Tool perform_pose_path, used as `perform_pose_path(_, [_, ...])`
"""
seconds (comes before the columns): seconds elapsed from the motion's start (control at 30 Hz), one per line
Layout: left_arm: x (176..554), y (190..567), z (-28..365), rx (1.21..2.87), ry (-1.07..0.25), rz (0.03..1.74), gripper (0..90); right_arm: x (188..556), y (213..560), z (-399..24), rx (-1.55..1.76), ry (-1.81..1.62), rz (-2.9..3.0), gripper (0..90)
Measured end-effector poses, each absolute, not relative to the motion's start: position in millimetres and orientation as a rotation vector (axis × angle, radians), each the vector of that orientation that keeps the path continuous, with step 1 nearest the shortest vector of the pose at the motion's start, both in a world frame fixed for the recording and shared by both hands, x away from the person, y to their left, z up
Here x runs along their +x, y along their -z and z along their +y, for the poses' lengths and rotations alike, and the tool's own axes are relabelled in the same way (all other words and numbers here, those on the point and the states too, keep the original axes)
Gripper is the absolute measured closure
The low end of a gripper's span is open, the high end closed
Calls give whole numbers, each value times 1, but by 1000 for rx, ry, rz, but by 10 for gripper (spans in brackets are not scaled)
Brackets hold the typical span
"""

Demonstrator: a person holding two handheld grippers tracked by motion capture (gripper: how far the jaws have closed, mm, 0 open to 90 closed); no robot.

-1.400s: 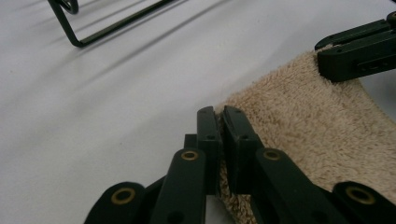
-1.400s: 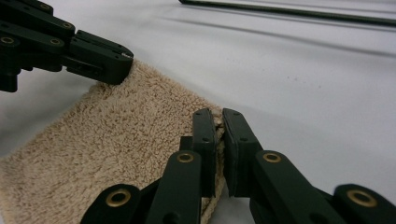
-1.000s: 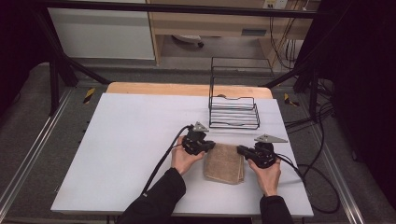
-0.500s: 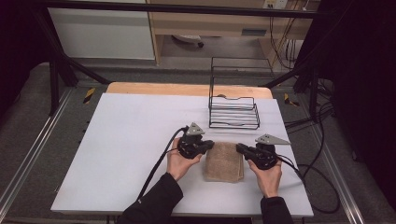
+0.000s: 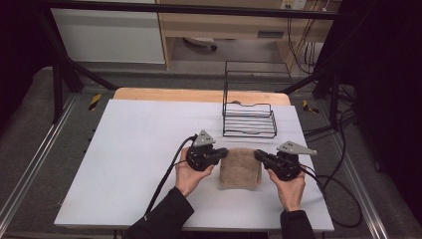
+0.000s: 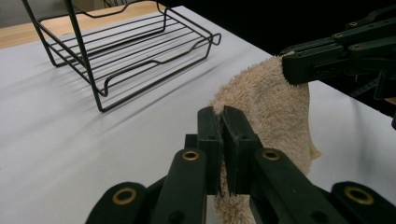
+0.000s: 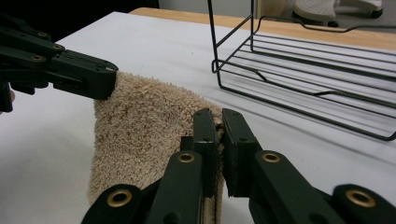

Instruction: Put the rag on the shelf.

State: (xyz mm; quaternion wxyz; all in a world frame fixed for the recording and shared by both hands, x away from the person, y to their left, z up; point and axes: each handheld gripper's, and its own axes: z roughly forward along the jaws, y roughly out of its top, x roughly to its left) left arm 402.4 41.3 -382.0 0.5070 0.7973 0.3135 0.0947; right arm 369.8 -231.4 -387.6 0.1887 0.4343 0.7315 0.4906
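Left gripper (image 5: 222,152): I have it clamped on the towel's left far corner; in its own view the jaws pinch terry edge.
Towel (image 5: 241,168): beige terry cloth, at about 5 o'clock on the white table (image 5: 129,149), far edge lifted between both grippers, the rest draped to the table.
Handling: I judge it soft, light, limp, not slippery; corners are the right hold, since the middle would sag.
Right gripper (image 5: 261,155): clenched on the right far corner, jaws closed over the pile.
Wire rack (image 5: 249,119): black, at 1 o'clock, just beyond the towel, apart from it.
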Motion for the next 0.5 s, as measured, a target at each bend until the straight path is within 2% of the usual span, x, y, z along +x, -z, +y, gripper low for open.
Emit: perform_pose_path(0.5, [397, 360, 39, 1880, -273, 719, 857, 361, 365, -235, 1152, -1400, 1997, 852])
